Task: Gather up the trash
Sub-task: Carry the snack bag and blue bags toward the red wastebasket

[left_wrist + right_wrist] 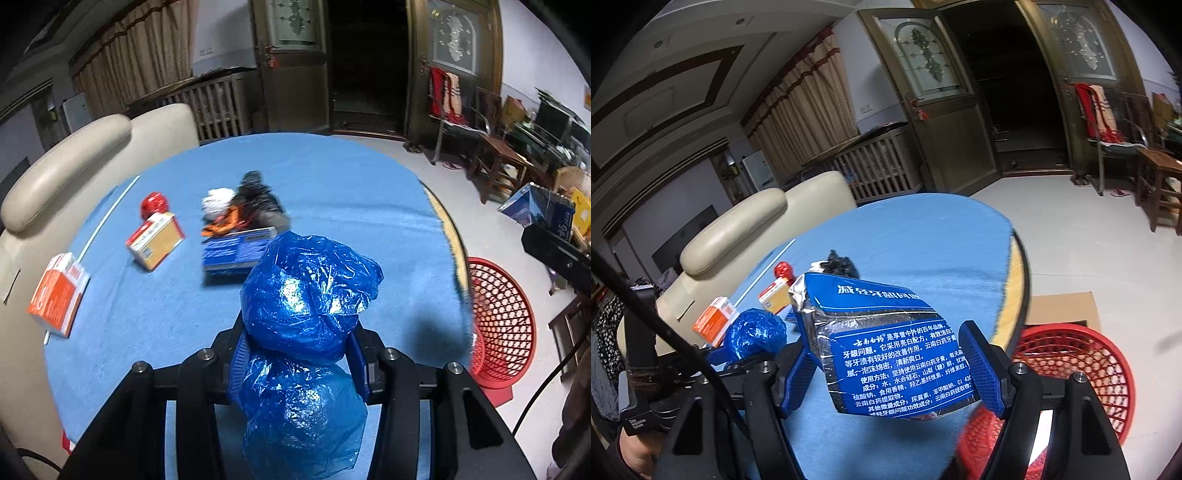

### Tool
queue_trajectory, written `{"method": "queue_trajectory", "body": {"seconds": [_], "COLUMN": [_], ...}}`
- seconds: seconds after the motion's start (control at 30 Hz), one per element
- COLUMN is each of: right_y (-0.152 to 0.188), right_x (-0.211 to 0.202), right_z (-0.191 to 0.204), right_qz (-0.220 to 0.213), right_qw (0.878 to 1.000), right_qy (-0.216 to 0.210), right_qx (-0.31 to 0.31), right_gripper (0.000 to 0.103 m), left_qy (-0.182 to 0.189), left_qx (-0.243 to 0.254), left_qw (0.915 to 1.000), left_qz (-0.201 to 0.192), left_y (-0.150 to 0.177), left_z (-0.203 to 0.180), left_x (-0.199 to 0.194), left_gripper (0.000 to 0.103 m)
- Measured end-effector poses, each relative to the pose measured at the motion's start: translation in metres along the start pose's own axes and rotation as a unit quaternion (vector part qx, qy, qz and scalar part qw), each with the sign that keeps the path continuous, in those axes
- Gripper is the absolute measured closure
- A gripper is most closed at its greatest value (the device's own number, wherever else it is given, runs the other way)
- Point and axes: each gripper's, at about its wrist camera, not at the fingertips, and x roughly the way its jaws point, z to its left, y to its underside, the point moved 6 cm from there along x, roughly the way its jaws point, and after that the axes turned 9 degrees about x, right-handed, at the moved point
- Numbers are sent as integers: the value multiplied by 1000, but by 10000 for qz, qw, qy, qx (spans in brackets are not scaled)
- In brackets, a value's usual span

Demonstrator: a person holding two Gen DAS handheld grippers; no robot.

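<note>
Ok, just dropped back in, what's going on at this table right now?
A person is clearing trash off the blue-covered round table with two handheld grippers. The left gripper has its jaws closed on a crumpled blue plastic bag. The right gripper holds a torn blue toothpaste box lifted above the table. A red mesh basket sits on the floor just past the table edge. Still on the table: two orange boxes, a red ball and a dark pile of wrappers.
</note>
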Motion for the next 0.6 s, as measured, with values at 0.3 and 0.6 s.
{"method": "queue_trajectory", "body": {"seconds": [0.3, 0.6], "right_y": [-2, -2], "right_x": [-28, -54], "right_z": [-54, -101], "right_qz": [-156, -323], "right_qw": [9988, 9954], "right_qy": [308, 581], "right_qx": [350, 695], "right_gripper": [26, 26], "left_qy": [250, 396], "left_qx": [361, 712], "left_qw": [9990, 9967], "left_qz": [29, 47], "left_y": [-16, -27], "left_z": [-47, -88], "left_x": [6, 10], "left_gripper": [55, 55]}}
